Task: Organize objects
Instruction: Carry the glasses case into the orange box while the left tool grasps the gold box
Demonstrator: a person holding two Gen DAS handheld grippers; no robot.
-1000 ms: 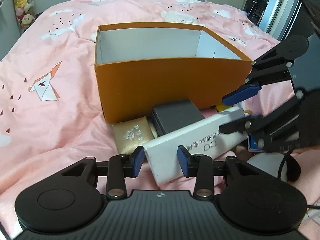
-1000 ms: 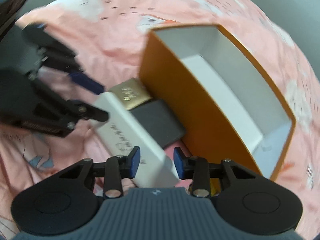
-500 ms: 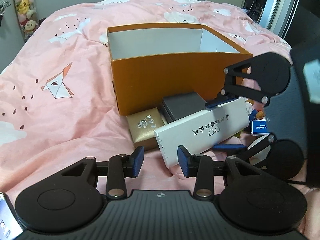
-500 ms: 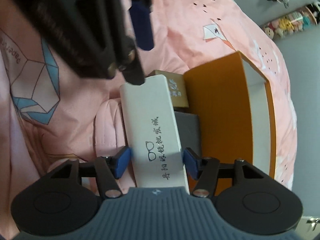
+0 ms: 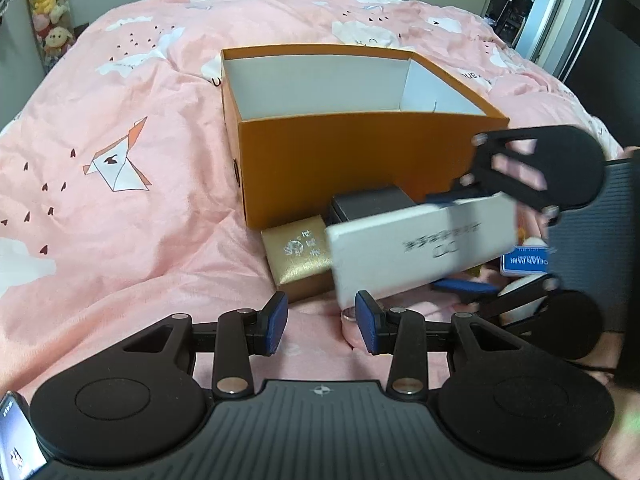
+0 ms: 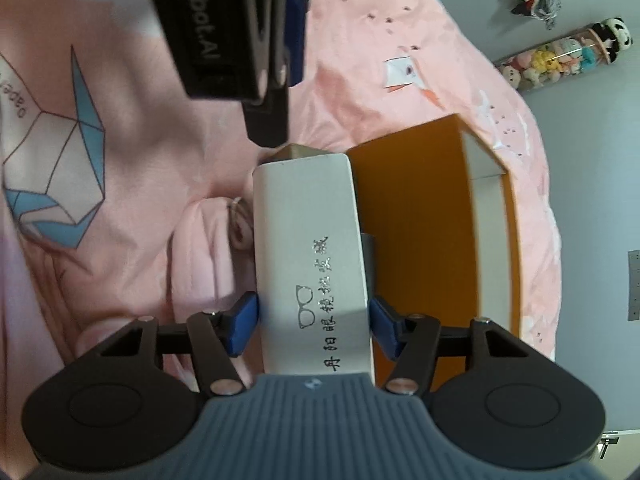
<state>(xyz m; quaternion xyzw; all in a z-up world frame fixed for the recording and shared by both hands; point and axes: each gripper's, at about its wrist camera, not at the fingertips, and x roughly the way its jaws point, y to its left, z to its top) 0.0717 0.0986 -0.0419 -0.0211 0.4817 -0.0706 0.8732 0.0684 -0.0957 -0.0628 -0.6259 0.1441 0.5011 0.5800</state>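
Observation:
My right gripper point(image 6: 313, 326) is shut on a long white glasses box point(image 6: 310, 248) with black printed characters and holds it lifted off the bed, tilted; the box also shows in the left wrist view point(image 5: 416, 250). An open orange box point(image 5: 352, 136) with a white inside stands on the pink bed, just beyond; it also shows in the right wrist view point(image 6: 432, 240). A gold box point(image 5: 298, 258) and a dark grey box point(image 5: 372, 204) lie against the orange box's front. My left gripper point(image 5: 321, 326) is open and empty, low in front of the gold box.
A pink quilt point(image 5: 120, 200) with origami prints covers the bed. A small blue-labelled item point(image 5: 528, 260) and a round pinkish lid point(image 5: 350, 322) lie near the grippers. Plush toys point(image 5: 48, 8) stand at the far left wall.
My right gripper has closed on the white box and lifted it off the bed, tilting it. My left gripper has drawn back to the left and stays open.

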